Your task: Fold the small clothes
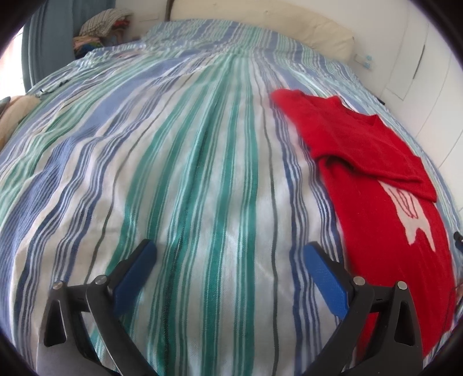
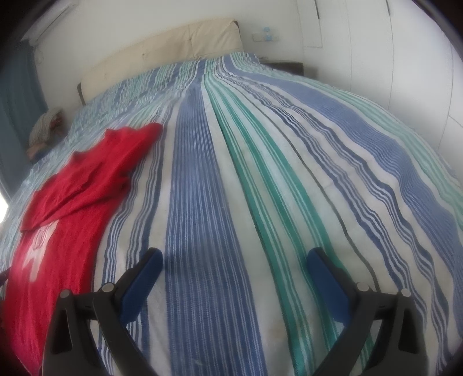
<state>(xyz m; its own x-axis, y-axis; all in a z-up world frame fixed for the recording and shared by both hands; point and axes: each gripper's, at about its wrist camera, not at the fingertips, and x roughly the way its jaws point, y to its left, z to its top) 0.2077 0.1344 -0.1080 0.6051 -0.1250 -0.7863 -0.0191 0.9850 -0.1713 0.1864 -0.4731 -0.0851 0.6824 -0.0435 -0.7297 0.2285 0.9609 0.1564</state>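
Note:
A small red shirt (image 1: 376, 179) with a white print lies on the striped bedspread (image 1: 188, 173), one sleeve folded over its front. It is at the right of the left wrist view and at the left of the right wrist view (image 2: 72, 196). My left gripper (image 1: 230, 250) is open and empty, above the bedspread just left of the shirt. My right gripper (image 2: 235, 257) is open and empty, above the bedspread (image 2: 260, 173) to the right of the shirt.
A cream headboard (image 2: 162, 49) stands at the far end of the bed. A pile of clothes (image 1: 101, 26) sits at the far left corner by a blue curtain (image 1: 43, 43). White wardrobe doors (image 2: 405, 57) stand on the right.

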